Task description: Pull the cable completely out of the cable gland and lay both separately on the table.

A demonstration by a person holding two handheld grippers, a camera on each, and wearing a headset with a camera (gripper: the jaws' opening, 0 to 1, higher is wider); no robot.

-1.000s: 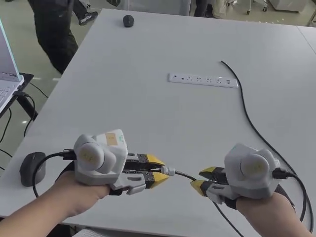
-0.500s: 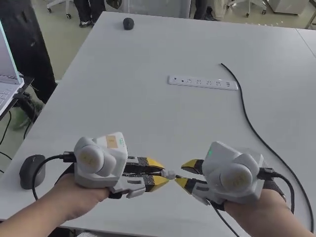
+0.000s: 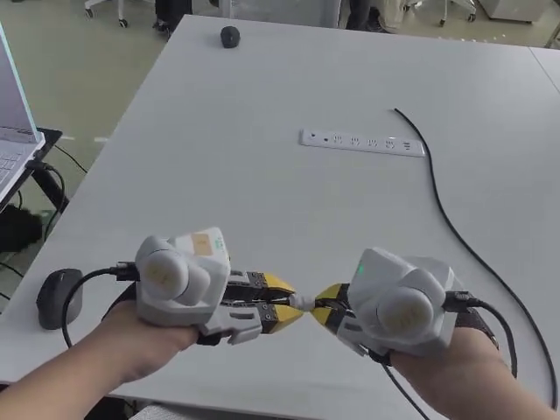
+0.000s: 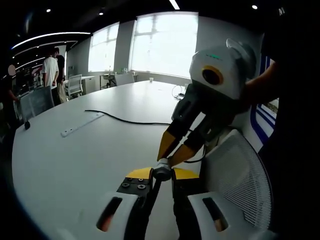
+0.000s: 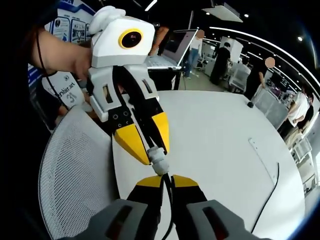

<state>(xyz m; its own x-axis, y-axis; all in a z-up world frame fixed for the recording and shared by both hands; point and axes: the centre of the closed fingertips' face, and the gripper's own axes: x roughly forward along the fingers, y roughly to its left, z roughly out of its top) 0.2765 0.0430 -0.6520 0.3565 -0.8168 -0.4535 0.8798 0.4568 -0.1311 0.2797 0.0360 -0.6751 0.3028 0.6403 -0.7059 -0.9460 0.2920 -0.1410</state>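
Note:
Low over the table's near edge, my left gripper [image 3: 285, 304] is shut on a small grey-white cable gland [image 3: 302, 304], whose end sticks out past the yellow fingertips. My right gripper [image 3: 327, 307] faces it almost tip to tip, shut on the thin black cable [image 5: 168, 192] right where it leaves the gland. In the left gripper view the gland [image 4: 161, 169] sits between my left gripper [image 4: 161, 176] jaws, and the right gripper [image 4: 174, 150] comes in from above. From the right gripper [image 5: 167, 182] view, the gland [image 5: 157, 158] is pinched by the left gripper [image 5: 149, 145]. The cable [image 3: 398, 389] trails out under my right hand.
A white power strip [image 3: 361, 142] lies mid-table with its black cord [image 3: 451, 229] curving down the right side. A dark mouse [image 3: 58, 296] sits at the left edge, a small black object [image 3: 229, 36] far back, a laptop [image 3: 12, 140] off to the left. A white mesh chair [image 5: 75, 175] is below.
My right gripper has moved left along the cable until its tips nearly touch the gland, so the bare stretch of cable between the grippers is gone. The left gripper held still.

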